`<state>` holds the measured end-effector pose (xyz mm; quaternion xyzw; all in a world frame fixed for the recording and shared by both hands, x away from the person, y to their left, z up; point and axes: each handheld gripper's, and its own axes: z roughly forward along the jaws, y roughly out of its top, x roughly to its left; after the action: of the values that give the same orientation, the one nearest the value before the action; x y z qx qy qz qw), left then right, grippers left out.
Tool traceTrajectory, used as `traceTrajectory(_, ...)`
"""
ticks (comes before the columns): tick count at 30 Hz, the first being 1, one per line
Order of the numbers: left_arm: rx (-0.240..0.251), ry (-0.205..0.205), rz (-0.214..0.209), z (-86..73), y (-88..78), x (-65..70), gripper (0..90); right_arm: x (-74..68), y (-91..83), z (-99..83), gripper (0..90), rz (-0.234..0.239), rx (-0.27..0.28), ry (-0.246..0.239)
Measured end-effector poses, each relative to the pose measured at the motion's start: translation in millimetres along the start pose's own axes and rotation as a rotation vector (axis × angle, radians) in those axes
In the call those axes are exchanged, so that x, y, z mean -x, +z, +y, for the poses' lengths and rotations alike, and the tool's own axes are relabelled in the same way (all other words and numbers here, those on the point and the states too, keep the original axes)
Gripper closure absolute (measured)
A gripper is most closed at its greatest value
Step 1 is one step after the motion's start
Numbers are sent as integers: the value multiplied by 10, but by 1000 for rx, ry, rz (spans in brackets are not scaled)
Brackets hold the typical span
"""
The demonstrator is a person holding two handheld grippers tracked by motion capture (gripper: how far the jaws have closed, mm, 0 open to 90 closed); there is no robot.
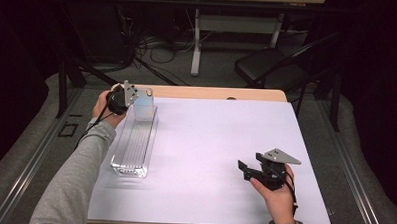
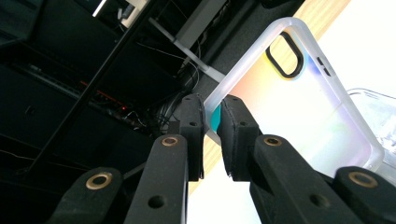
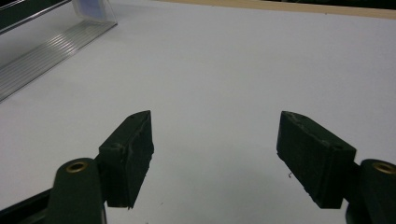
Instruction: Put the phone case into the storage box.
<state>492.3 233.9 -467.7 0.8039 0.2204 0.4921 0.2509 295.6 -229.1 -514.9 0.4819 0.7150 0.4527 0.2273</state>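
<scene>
- Here, the phone case (image 2: 299, 107) is a translucent, frosted shell with a rounded white rim, a black-edged oval camera cutout near one corner and a faint rainbow tint across its back.
- In the high view the phone case (image 1: 144, 106) stands upright at the far end of a clear plastic tray (image 1: 135, 145), at about 10 o'clock on the counter (image 1: 210, 157); the tray is long, narrow and ribbed along its floor.
- The left gripper (image 1: 129, 97) is clenched on the phone case; the left gripper view shows its black fingers (image 2: 194, 126) pinching the case's rim, with a teal patch between them.
- The right gripper (image 1: 249, 170) sits at about 4 o'clock, well apart from the tray; its fingers (image 3: 128, 154) are released and spread wide with nothing between them, just above the bare white surface.
- The left gripper view alone gives the cutout and the side button slots; the high view gives the layout of both hands; the right gripper view catches the tray's ribbed floor at its 10 o'clock corner.
</scene>
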Motion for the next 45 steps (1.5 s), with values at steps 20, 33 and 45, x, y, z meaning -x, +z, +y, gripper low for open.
traceTrajectory(20,12,24,-8,-21,44,35,803,-16,8,-6,241,4,-4,-4)
traceTrajectory(33,-8,14,-20,-70,58,-16,797,-38,18,-5,137,-19,6,-7)
traceTrajectory(45,-12,9,-18,-90,69,-31,795,-36,35,-26,28,-5,3,0)
